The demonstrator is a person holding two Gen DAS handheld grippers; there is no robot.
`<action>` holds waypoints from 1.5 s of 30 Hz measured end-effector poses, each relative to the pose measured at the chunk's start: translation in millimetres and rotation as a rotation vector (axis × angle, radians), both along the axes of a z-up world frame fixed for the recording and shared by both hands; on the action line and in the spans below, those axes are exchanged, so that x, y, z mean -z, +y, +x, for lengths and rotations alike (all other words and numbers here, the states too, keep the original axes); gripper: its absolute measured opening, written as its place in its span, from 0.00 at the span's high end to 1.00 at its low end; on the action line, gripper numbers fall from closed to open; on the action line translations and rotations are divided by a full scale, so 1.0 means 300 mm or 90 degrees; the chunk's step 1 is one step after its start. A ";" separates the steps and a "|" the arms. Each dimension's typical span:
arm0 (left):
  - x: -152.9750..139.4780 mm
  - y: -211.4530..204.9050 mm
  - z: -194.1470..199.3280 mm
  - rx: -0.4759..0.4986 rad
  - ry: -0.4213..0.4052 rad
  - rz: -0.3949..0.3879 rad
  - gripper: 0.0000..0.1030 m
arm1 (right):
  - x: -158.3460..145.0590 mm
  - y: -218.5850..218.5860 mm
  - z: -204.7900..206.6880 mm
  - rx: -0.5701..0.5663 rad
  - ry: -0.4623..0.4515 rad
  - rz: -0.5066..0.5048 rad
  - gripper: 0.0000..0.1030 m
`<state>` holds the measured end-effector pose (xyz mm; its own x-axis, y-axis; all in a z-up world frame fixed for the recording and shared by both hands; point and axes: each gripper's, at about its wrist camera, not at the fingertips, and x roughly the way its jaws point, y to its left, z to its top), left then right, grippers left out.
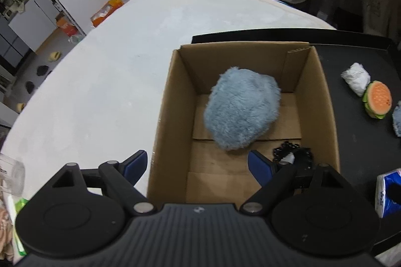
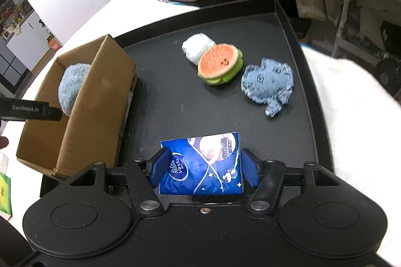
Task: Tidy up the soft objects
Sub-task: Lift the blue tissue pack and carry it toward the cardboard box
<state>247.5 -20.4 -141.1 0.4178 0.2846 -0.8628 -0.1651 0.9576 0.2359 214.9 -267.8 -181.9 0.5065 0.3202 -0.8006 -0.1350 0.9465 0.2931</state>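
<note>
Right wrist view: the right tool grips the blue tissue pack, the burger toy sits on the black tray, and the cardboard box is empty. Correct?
Not quite. The cardboard box is not empty: the left wrist view shows a fluffy blue plush inside. The right tool does grip the blue tissue pack, and the burger toy sits on the black tray.

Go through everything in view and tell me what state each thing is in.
Cardboard box: open, upright.
Fluffy blue ball: inside the box.
Tissue pack: gripped by the right gripper.
Left gripper: open, empty.
Burger toy: on the black tray.
Blue plush: flat on the tray.
</note>
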 end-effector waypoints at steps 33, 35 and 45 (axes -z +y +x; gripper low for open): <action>-0.051 0.158 -0.195 0.008 -0.129 -0.127 0.29 | -0.305 0.280 0.046 -0.053 -0.096 -0.045 0.44; -0.047 0.170 -0.198 0.003 -0.135 -0.141 0.37 | -0.315 0.301 0.053 -0.054 -0.099 -0.050 0.44; -0.006 0.227 -0.198 -0.033 -0.161 -0.191 0.74 | -0.356 0.431 0.102 -0.066 -0.125 -0.076 0.44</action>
